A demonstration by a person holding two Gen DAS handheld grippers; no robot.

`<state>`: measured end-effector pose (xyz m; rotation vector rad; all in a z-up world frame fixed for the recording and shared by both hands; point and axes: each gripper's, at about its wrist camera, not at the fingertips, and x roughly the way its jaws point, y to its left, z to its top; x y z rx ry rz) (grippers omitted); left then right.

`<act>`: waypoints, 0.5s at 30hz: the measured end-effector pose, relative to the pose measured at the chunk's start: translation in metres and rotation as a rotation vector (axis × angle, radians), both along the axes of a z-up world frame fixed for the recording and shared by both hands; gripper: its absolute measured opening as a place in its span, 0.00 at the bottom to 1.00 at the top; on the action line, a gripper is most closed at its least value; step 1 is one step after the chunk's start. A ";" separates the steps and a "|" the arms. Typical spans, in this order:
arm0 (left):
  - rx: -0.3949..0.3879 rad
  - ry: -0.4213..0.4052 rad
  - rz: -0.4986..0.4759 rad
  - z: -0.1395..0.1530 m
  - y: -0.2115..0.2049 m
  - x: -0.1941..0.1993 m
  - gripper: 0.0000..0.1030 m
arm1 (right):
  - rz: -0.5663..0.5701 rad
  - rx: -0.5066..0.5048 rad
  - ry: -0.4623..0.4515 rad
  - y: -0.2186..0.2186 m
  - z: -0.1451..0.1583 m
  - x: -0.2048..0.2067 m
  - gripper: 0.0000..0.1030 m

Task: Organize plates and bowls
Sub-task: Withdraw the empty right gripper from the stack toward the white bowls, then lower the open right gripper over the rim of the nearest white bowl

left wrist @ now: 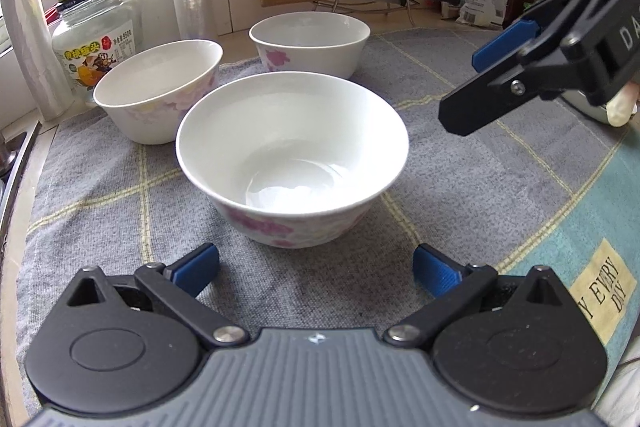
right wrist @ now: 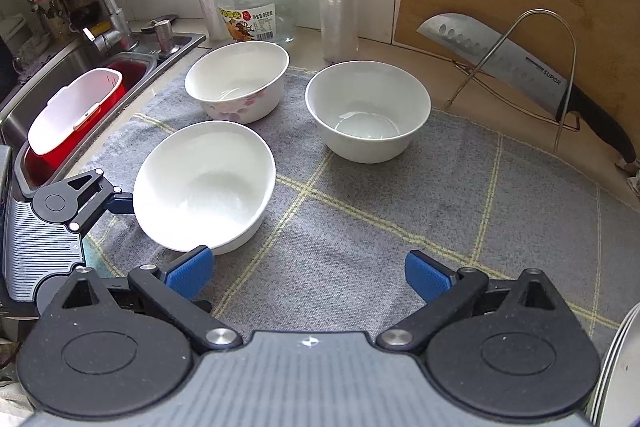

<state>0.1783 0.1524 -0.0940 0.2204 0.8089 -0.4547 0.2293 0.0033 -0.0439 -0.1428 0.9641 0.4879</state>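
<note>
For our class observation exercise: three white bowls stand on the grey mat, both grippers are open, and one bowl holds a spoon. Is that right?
Not quite. In the left wrist view, the near bowl, left bowl and far bowl on the grey mat are all empty. The left gripper and right gripper are open.

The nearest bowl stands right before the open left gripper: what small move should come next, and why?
Probably ease the left gripper forward and up so one finger passes inside the nearest bowl and one outside its rim, then close. Its jaws are open and empty, the bowl stands upright and apart from the other two bowls, and the right gripper is also open and empty.
</note>
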 end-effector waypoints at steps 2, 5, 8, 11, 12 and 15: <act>-0.003 -0.006 0.001 0.000 -0.001 0.002 1.00 | 0.018 0.010 0.008 0.004 -0.001 0.005 1.00; -0.008 -0.014 0.012 -0.001 -0.002 0.005 1.00 | 0.047 0.015 0.017 0.010 -0.003 0.012 1.00; -0.013 -0.023 0.019 -0.002 -0.002 0.007 1.00 | 0.074 0.015 0.024 0.017 -0.005 0.019 1.00; -0.020 -0.035 0.019 -0.003 -0.002 0.008 1.00 | 0.098 0.019 0.032 0.022 -0.008 0.026 1.00; -0.022 -0.038 0.018 -0.003 -0.002 0.008 1.00 | 0.106 0.020 0.037 0.025 -0.008 0.028 1.00; -0.027 -0.050 0.018 -0.004 -0.002 0.009 1.00 | 0.129 0.019 0.049 0.031 -0.012 0.035 1.00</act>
